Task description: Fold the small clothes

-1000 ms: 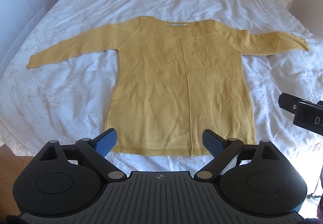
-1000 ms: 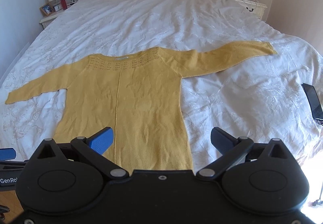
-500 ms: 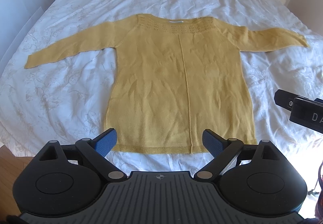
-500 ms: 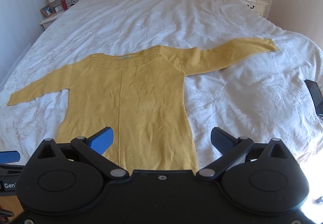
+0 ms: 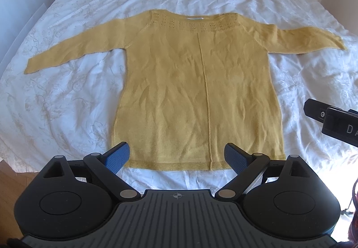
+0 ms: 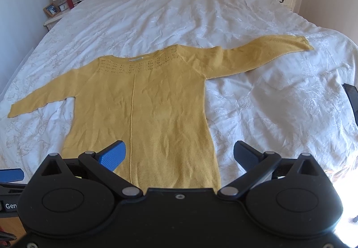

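Both wide-spread hand-held grippers hover over the flat yellow sweater's hem.

Right wrist view: the sweater hem is hidden behind the right gripper body. A dark flat object is cut off by the right edge; its identity is indeterminate. Nightstand items are too small to identify

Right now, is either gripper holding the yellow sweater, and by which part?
Nothing is held. The left gripper and right gripper are both open above the yellow sweater, which lies flat.
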`<state>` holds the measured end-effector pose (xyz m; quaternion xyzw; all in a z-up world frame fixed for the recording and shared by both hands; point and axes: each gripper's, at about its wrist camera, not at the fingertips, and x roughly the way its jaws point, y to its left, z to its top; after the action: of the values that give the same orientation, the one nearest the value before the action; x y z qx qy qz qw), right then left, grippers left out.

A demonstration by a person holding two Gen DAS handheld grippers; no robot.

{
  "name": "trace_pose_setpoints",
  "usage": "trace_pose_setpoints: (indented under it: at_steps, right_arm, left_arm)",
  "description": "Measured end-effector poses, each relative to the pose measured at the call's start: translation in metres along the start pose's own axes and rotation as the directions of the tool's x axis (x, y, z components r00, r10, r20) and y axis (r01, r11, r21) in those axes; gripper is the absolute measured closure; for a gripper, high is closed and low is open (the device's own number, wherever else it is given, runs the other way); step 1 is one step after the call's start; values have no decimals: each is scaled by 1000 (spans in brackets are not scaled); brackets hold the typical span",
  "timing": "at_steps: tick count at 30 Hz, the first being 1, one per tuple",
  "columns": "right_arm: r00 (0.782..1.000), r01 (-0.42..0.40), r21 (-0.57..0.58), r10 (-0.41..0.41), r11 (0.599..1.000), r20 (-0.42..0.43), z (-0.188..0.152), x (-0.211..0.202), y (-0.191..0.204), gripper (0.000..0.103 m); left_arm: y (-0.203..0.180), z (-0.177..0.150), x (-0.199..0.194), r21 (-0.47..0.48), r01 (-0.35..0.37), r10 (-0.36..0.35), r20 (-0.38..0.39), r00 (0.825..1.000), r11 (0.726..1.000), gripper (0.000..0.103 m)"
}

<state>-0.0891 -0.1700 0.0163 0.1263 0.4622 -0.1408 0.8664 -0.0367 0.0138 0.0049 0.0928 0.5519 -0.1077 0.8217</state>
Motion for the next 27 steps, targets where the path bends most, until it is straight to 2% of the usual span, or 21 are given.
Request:
trace_pose_setpoints:
  at_steps: [15, 23, 27]
  right_arm:
    - [997, -39, -8, 38, 999, -66, 22, 39, -18, 1]
    - [991, -106, -5, 106, 994, -82, 43, 64, -27, 1]
    - [990, -115, -22, 113, 993, -80, 53, 73, -24, 1]
  left_arm:
    - [-18, 30, 25, -10, -26, 25, -46, 999, 1000, 11]
    - [-24, 51, 37, -38, -52, 49, -59, 997, 998, 11]
    - [-20, 61, 42, -54, -64, 60, -72, 996, 997, 11]
